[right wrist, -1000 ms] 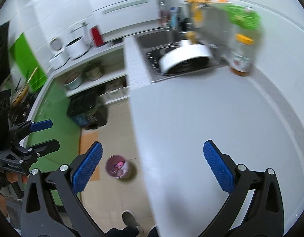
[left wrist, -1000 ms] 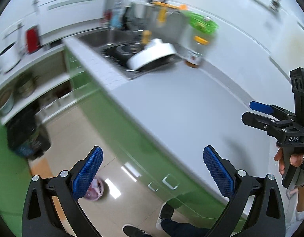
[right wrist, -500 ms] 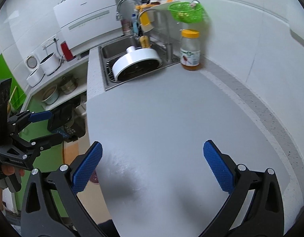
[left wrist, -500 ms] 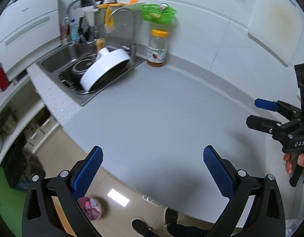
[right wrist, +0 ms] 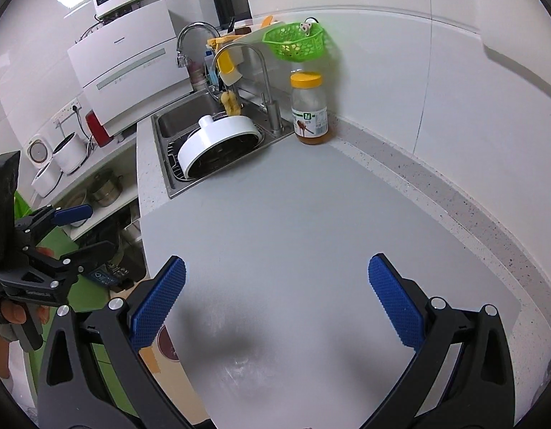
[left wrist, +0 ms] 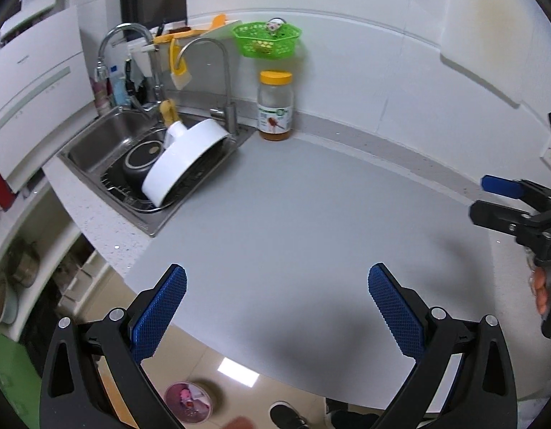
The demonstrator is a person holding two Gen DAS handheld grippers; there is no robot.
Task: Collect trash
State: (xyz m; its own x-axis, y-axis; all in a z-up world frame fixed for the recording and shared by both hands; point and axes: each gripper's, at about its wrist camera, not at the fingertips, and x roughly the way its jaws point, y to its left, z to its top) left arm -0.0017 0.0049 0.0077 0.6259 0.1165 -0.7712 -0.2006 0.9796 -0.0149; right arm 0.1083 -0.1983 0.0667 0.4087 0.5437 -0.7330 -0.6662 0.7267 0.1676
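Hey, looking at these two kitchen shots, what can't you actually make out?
- Small bin on the floor, left wrist view: blurred, so its pink contents are unclear; in the right wrist view the left tong finger and counter edge hide most of it.
- Jar label: too small to read in either view.
- Pan in the sink, left wrist view: partly covered by the white lid.
- Any trash on the counter: none visible.

Counter (left wrist: 293,214) bare; jar (left wrist: 274,105), sink (left wrist: 139,164) far side.
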